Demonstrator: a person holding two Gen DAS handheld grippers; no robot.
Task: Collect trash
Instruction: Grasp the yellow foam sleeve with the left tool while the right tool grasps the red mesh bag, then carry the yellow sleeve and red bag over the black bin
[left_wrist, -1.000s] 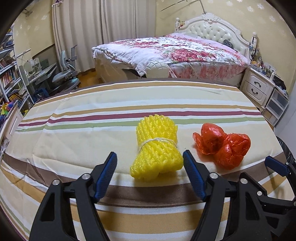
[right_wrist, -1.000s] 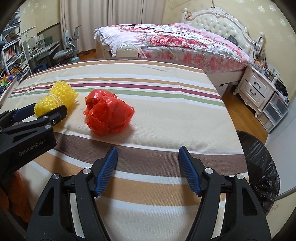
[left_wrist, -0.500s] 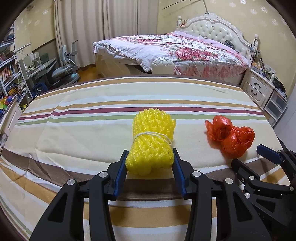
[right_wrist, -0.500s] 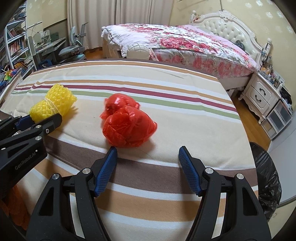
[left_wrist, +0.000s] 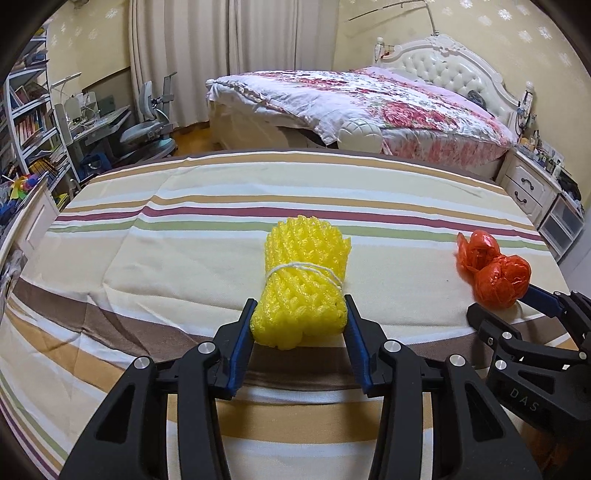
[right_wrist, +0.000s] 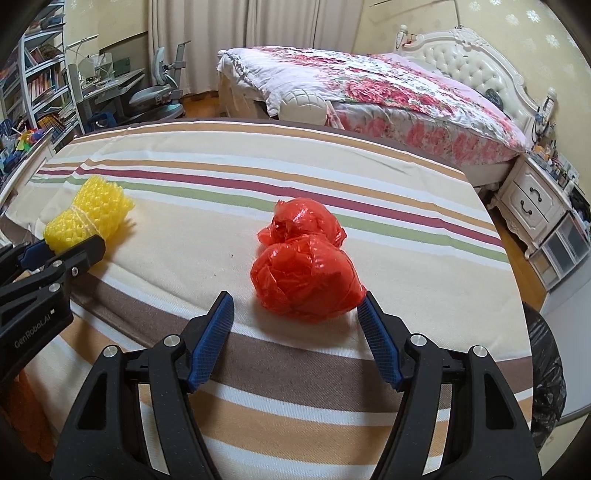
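Observation:
A yellow foam net bundle (left_wrist: 304, 291) tied with white string lies on the striped tablecloth (left_wrist: 166, 258). My left gripper (left_wrist: 299, 314) is shut on the bundle's near end, its blue pads pressing both sides. From the right wrist the bundle (right_wrist: 88, 221) and left gripper (right_wrist: 68, 245) show at the left. A crumpled red plastic bag (right_wrist: 306, 269) lies on the cloth just ahead of my right gripper (right_wrist: 295, 301), which is open; the bag's near end sits between the fingertips, close to the right pad. In the left wrist view the red bag (left_wrist: 493, 269) lies at the right.
A bin lined with a black bag (right_wrist: 546, 373) stands beyond the table's right edge. Behind the table is a bed with a floral quilt (left_wrist: 369, 99), a white nightstand (right_wrist: 532, 199) to the right, and a desk, chair and bookshelves at the far left.
My left gripper moved up to the yellow bundle and closed on it. My right gripper moved toward the red bag, whose near end now lies between its open fingers.

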